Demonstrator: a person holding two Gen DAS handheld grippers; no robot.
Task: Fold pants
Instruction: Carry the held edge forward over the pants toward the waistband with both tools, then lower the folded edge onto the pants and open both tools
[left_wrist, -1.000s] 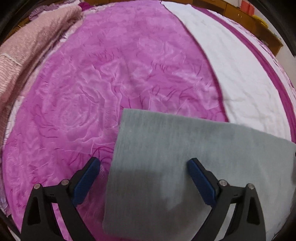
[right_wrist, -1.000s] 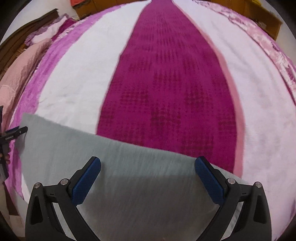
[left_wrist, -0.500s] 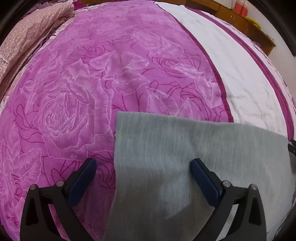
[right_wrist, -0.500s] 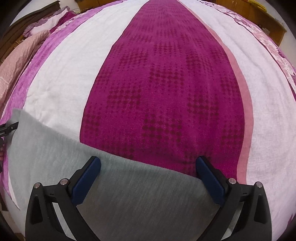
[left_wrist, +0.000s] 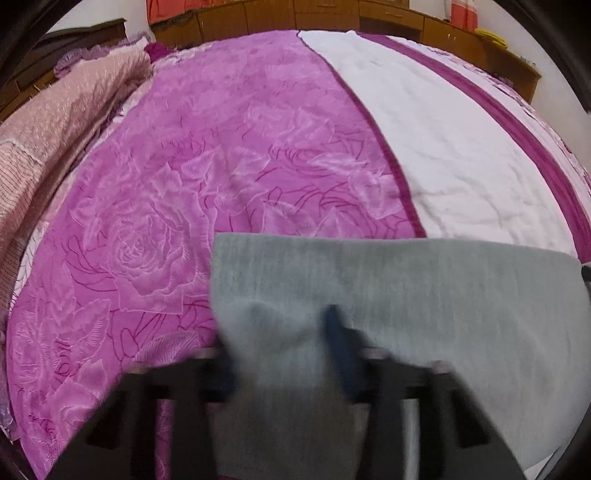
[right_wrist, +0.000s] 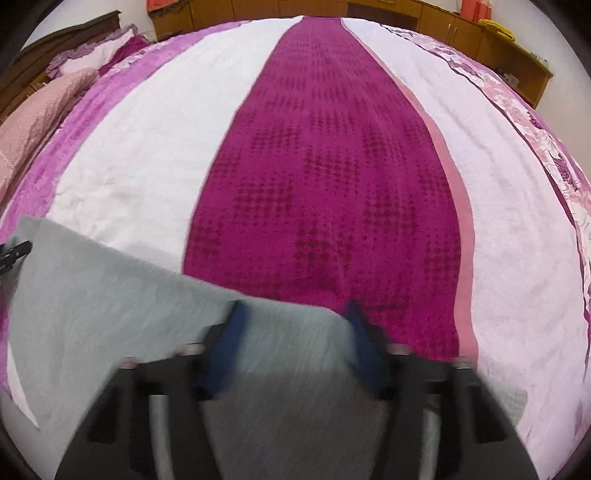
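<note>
Soft grey knit pants (left_wrist: 424, 295) on magenta rose-patterned bedspread (left_wrist: 166, 184): my left tool (left_wrist: 280, 332) and right tool (right_wrist: 291, 325), both blurred, have just been closing over its bunching edge, grip unclear.

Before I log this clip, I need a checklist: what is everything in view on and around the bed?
pants: one, grey, flat on the near part of the bed, between both grippers' fingers
bedspread: one, magenta, white and rose-patterned pink stripes, covering the bed
quilt: one, pale pink, bunched along the bed's left side
cabinets: a wooden row, brown, behind the bed
curtains: red-orange, above the cabinets
left gripper: one, black with blue pads, jaws have just been closing on the pants' left corner
right gripper: one, black with blue pads, jaws have just been closing on the pants' right edge
</note>
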